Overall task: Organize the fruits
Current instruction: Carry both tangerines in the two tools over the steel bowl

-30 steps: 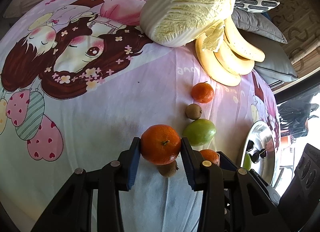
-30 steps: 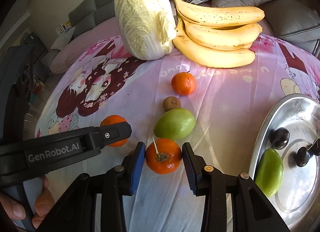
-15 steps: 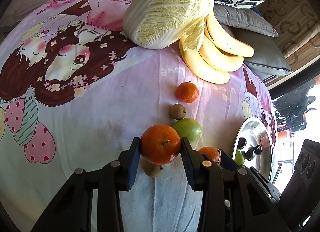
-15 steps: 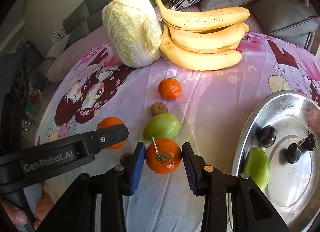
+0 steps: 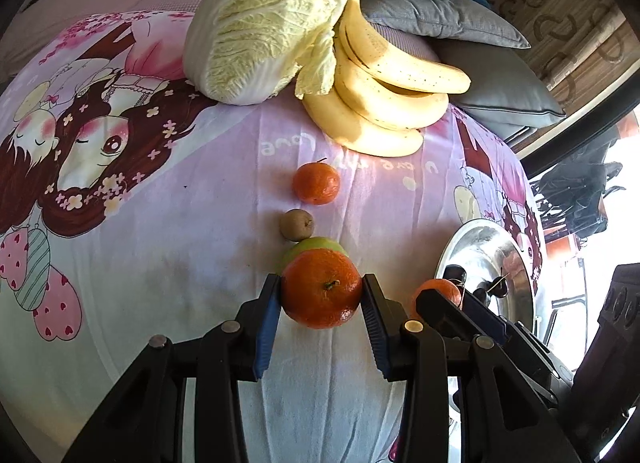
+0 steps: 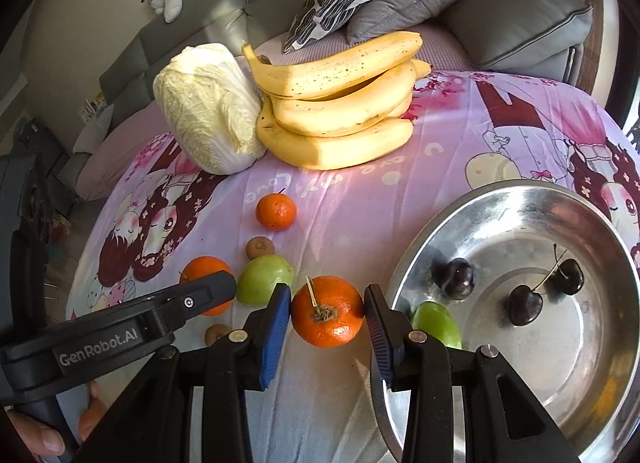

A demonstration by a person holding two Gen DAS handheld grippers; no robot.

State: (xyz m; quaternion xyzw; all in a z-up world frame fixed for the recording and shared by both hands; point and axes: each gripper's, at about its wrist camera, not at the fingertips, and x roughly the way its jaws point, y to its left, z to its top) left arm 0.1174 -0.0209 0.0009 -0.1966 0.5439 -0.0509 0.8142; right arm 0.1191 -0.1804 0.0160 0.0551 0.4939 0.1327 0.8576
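My left gripper [image 5: 322,297] is shut on an orange mandarin [image 5: 322,289], held above the cloth in front of a green fruit [image 5: 316,245]. My right gripper [image 6: 327,317] is shut on a second mandarin [image 6: 327,311] with a stem, just left of the steel bowl [image 6: 500,193]. The bowl holds a dark plum [image 6: 456,278], two cherries [image 6: 524,305] and a green fruit [image 6: 436,323]. On the cloth lie a third mandarin [image 6: 276,211], a small brown fruit [image 6: 260,247] and a green fruit [image 6: 264,279]. The right wrist view shows the left gripper [image 6: 160,315] with its mandarin [image 6: 206,275].
A bunch of bananas [image 6: 336,119] and a napa cabbage [image 6: 208,111] lie at the far side of the pink cartoon cloth [image 6: 460,135]. Another small brown fruit [image 6: 216,334] sits near the front. Grey cushions [image 6: 516,23] and a sofa stand behind. A hand [image 6: 36,437] shows at bottom left.
Both grippers have moved to the right and slightly up, each keeping its mandarin. The bowl looms larger and nearer in the right wrist view.
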